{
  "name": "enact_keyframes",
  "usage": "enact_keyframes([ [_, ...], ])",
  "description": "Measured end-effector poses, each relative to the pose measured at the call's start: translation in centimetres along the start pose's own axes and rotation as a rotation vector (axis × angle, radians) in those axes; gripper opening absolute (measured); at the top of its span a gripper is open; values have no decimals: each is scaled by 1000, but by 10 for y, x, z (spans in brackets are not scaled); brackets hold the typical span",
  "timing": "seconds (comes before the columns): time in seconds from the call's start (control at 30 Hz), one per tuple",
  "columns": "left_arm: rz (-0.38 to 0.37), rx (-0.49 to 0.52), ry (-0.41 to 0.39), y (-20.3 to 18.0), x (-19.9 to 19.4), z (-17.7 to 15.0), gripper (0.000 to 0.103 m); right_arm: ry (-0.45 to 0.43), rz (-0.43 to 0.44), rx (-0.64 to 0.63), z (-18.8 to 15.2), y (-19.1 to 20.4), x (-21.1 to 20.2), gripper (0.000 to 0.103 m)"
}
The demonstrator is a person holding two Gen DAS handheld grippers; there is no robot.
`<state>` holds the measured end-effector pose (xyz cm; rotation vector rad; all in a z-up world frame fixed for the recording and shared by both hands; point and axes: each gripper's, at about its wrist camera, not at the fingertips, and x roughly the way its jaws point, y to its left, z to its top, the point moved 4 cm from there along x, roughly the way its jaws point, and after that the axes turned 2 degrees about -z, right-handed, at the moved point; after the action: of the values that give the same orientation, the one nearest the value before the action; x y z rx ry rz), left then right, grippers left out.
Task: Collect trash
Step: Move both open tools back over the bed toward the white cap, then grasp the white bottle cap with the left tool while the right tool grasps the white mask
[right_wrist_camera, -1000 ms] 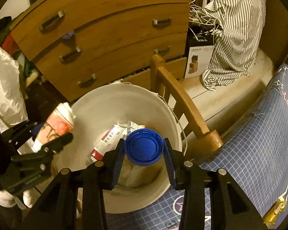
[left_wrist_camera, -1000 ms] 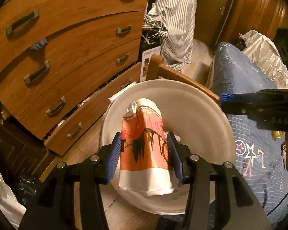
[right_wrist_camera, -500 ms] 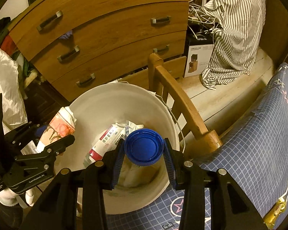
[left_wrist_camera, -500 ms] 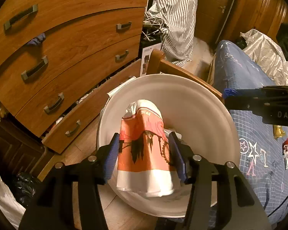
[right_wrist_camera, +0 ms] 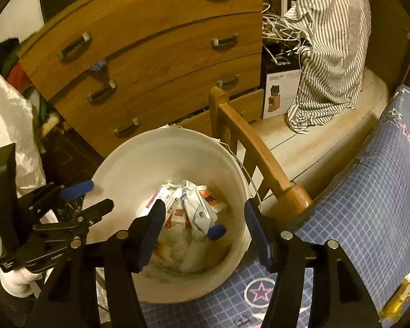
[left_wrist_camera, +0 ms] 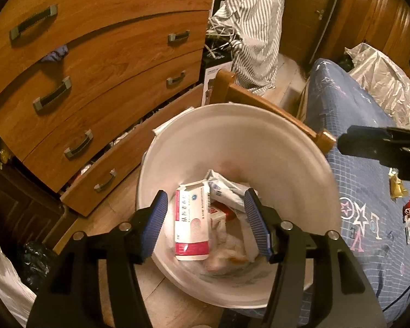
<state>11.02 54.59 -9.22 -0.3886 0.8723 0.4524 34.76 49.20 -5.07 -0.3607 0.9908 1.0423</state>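
Blue-padded, the left claw [left_wrist_camera: 205, 218] stands spread and empty, the right claw [right_wrist_camera: 203, 228] is opening with nothing pinched, both above the white bin [right_wrist_camera: 117, 169] at frame centre. In it, partly buried: a pink-white box [left_wrist_camera: 190, 224], crumpled wrappers [right_wrist_camera: 196, 207], a blurred blue cap [right_wrist_camera: 216, 231]. Beyond, the wooden dresser [left_wrist_camera: 101, 63] runs off-frame.

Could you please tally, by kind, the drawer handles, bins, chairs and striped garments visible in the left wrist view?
Drawer handles: 7
White bin: 1
Wooden chair: 1
Striped garment: 1
Total: 10
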Motion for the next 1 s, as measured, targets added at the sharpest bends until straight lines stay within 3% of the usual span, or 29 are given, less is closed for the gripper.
enact_keyframes([
  [0.07,-23,16,-26,-13,-11,-3,56,-62,14,22,-18,-8,-24,61],
  [0.17,-71,73,-55,-49,-21,-13,56,-178,6,59,-71,-30,-69,61],
  [0.33,-187,200,-36,-135,-20,-46,56,-276,-72,250,-212,-118,-135,59],
  [0.47,-303,318,33,-222,-8,-88,56,-312,-206,412,-316,-196,-182,51],
  [0.57,-360,379,81,-269,0,-116,56,-320,-379,521,-392,-261,-221,51],
  [0.73,-398,503,145,-344,13,-156,56,-230,-521,560,-445,-328,-221,51],
  [0.93,-405,576,183,-393,27,-171,56,-187,-497,537,-449,-362,-199,49],
  [0.97,-403,595,180,-402,29,-173,57,-183,-492,533,-446,-363,-196,45],
  [1.0,-405,606,179,-409,29,-174,60,-163,-490,533,-447,-367,-194,35],
])
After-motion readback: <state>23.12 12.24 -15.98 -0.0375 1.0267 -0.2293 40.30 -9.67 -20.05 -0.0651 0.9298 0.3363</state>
